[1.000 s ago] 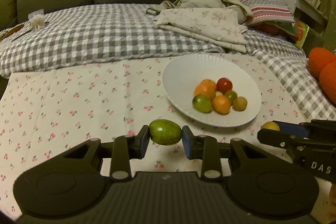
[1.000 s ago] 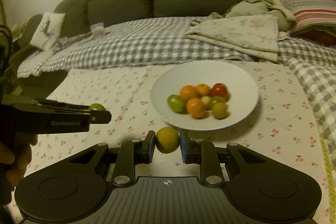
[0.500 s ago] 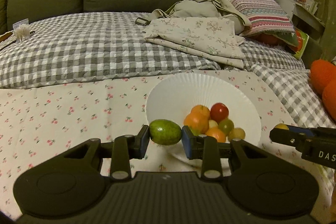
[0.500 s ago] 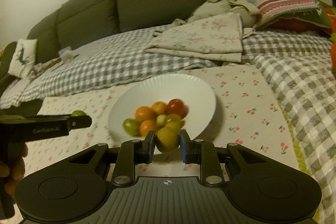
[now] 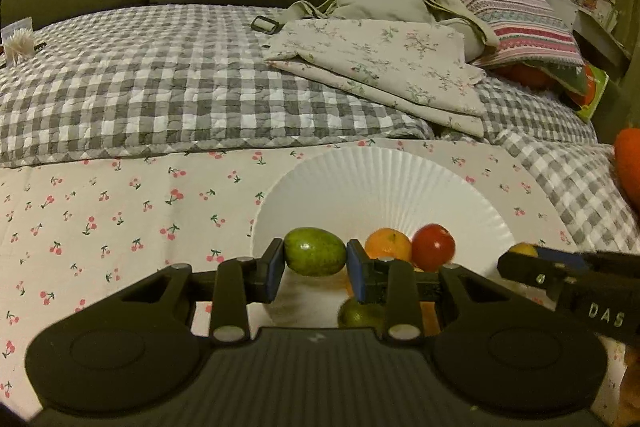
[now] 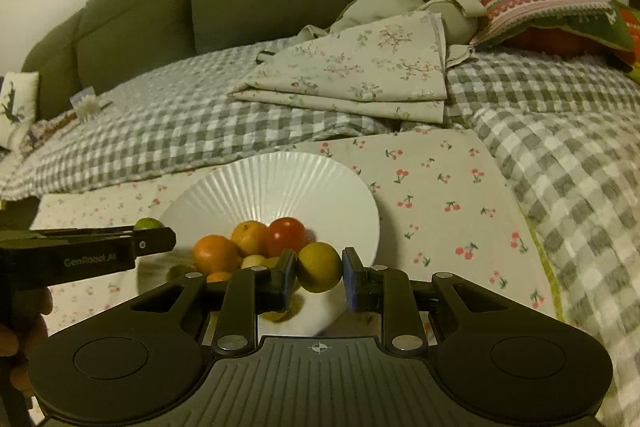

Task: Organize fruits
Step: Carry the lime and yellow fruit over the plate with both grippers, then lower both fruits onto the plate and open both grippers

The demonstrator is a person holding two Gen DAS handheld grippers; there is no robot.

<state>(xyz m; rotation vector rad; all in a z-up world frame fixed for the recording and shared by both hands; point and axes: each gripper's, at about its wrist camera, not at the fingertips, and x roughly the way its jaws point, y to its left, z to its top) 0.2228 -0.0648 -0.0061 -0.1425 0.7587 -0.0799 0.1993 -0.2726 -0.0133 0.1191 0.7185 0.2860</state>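
Left tool (image 5: 315, 265) clamped on green fruit (image 5: 315, 257), right tool (image 6: 319, 273) clamped on yellow fruit (image 6: 319, 267); both held over plate (image 6: 280, 183) near pile (image 6: 256, 247). Risks: dropped fruit rolls off sloped plate onto bed; tools collide; pile scatters.

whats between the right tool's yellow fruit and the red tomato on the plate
Almost nothing: in the right wrist view the yellow-green fruit held by the right tool sits just beside the red tomato, with only a sliver of white plate showing between them.

white plate's (image 6: 280, 183) far half open, fruit pile (image 6: 248, 247) crowding near side
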